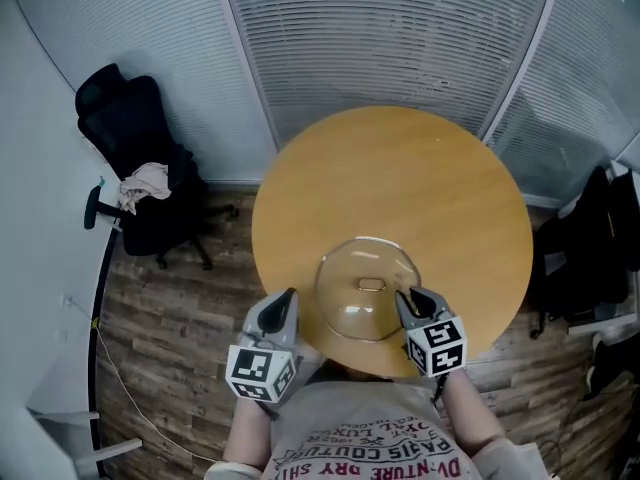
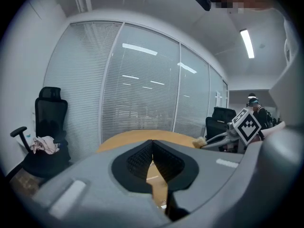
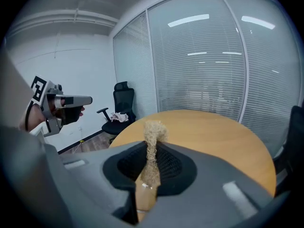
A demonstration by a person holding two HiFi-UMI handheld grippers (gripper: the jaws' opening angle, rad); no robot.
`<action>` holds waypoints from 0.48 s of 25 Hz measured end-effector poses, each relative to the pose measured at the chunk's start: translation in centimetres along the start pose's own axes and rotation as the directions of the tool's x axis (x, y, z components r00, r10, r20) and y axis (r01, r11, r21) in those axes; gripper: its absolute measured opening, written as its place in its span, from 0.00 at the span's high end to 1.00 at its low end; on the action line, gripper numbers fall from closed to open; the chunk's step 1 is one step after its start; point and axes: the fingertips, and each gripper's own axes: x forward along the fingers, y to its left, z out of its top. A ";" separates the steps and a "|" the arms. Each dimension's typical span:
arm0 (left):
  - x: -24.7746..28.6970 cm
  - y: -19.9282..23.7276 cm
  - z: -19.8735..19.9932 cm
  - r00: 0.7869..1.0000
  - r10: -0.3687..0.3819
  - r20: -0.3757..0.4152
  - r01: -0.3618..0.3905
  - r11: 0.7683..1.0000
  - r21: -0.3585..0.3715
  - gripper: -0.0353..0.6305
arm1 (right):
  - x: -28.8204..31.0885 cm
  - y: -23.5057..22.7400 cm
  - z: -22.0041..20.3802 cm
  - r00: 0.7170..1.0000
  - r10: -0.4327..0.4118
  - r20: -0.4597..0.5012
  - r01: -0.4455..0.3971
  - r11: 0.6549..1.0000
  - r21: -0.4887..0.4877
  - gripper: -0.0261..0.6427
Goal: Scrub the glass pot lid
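Observation:
The glass pot lid (image 1: 367, 290) lies flat, knob up, on the round wooden table (image 1: 400, 168), close to its near edge. My left gripper (image 1: 285, 302) hovers just left of the lid, beyond the table's rim. Its jaws meet at the tips and hold nothing (image 2: 152, 144). My right gripper (image 1: 408, 299) is at the lid's right rim, shut on a tan fibrous scrubber (image 3: 152, 136) that sticks up between the pads. From the left gripper view the right gripper (image 2: 216, 139) shows with the scrubber (image 2: 200, 142) at its tip. Both grippers are raised and point across the table.
A black office chair (image 1: 140, 158) with a cloth (image 1: 147, 180) on it stands left of the table on the wood floor. Glass walls with blinds run behind. Dark bags or a chair (image 1: 590, 253) sit at the right. The far half of the tabletop is bare wood.

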 end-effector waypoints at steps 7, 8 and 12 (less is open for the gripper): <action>3.5 2.6 0.2 0.990 -0.138 0.006 0.138 0.990 0.025 0.94 | 7.3 0.2 -1.3 0.988 0.005 -0.153 -0.010 1.000 -0.030 0.88; 3.9 3.0 0.2 0.988 -0.153 0.012 0.152 0.988 0.019 0.94 | 8.3 0.0 -1.5 0.985 0.000 -0.175 -0.006 0.999 -0.033 0.88; 5.1 4.5 -0.3 0.983 -0.182 0.014 0.182 0.983 0.014 0.94 | 11.9 -1.1 -3.0 0.970 -0.032 -0.242 0.019 0.998 -0.056 0.88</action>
